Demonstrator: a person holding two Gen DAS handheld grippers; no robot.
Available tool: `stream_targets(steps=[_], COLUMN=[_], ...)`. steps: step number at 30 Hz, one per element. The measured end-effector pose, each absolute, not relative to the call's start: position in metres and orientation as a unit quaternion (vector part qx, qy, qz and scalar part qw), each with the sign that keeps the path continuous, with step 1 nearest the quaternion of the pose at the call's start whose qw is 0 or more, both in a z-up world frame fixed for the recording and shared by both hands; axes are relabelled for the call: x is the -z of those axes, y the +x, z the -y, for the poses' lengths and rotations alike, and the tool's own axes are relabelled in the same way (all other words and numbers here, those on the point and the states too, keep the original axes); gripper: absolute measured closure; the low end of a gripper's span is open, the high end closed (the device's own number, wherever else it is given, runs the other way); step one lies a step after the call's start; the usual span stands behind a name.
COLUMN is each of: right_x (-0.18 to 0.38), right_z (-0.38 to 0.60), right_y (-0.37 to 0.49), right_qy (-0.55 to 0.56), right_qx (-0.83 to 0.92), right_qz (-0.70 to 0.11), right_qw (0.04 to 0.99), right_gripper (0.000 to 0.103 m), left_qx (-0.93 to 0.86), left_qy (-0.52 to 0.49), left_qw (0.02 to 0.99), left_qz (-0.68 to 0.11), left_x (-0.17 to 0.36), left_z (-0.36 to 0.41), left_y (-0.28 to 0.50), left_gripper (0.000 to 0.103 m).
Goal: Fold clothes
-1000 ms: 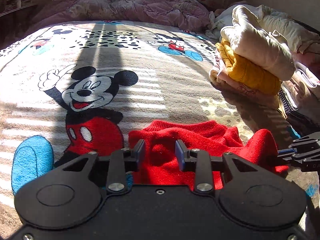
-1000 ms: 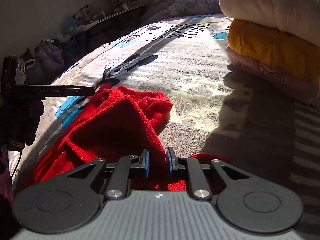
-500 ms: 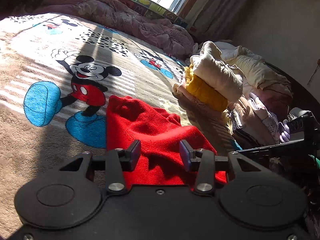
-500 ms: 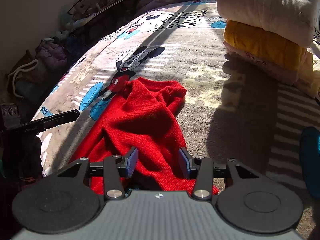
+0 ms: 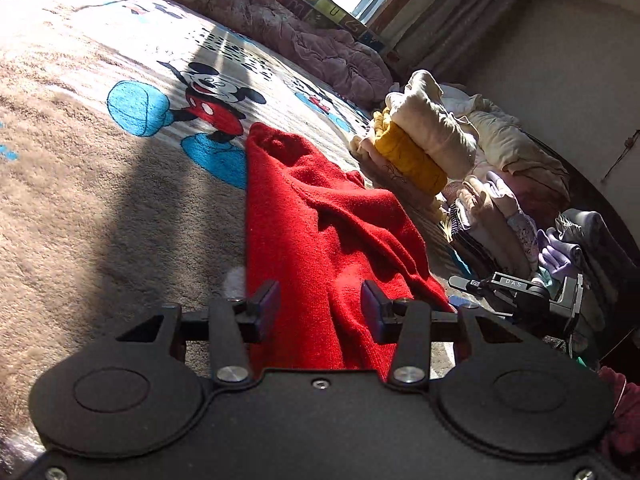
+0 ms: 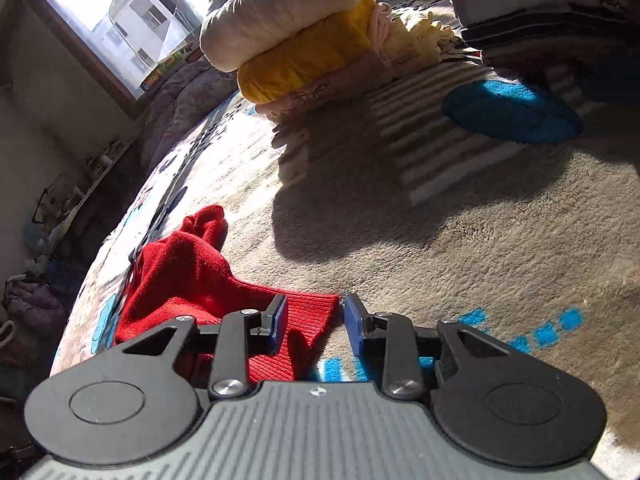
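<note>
Red sweater (image 5: pixel 320 220) is lying rumpled lengthwise on blanket (image 5: pixel 100 220), nr its front edge. Left gripper (image 5: pixel 320 306) & right gripper (image 6: pixel 314 320) are gaping wide, holding nothing, straddling hem, prob. for grabbing it.

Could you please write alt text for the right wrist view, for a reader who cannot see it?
The open right tool sits low over a red sweater lying crumpled on a cartoon-print blanket, the sweater's ribbed hem between its fingers. Beyond, a stack of folded clothes sits in sunlight from a window.
</note>
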State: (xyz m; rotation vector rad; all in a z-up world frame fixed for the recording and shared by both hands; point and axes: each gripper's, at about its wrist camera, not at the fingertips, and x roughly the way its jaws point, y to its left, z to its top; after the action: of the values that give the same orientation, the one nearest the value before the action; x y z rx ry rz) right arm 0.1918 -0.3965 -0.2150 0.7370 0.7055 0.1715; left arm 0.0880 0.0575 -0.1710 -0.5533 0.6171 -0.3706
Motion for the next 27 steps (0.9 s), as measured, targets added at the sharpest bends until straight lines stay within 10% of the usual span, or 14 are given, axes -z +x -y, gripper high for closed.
stream_targets(steps=[7,12,27], right_x=[0.232,0.244,0.096], right_z=[0.391,0.394,0.305], right_y=[0.190,0.191,0.132], right_qy=[0.410,0.435,0.211], right_qx=[-0.112,-0.073,-0.258], right_qz=[-0.336,-0.332,-0.164], right_qw=[0.841,0.834,0.928], right_gripper=[0.053,0.100,0.098], left_qx=[0.197,0.205,0.211], left_qy=[-0.282,-0.284,-0.411], left_qw=[0.896,0.899,0.859], left_qz=[-0.281,-0.263,-0.221], left_x=[0.168,0.163,0.171], left_z=[-0.064,-0.067,-0.113], left_y=[0.089,0.090,0.113], left_gripper=[0.059,0.059,0.051])
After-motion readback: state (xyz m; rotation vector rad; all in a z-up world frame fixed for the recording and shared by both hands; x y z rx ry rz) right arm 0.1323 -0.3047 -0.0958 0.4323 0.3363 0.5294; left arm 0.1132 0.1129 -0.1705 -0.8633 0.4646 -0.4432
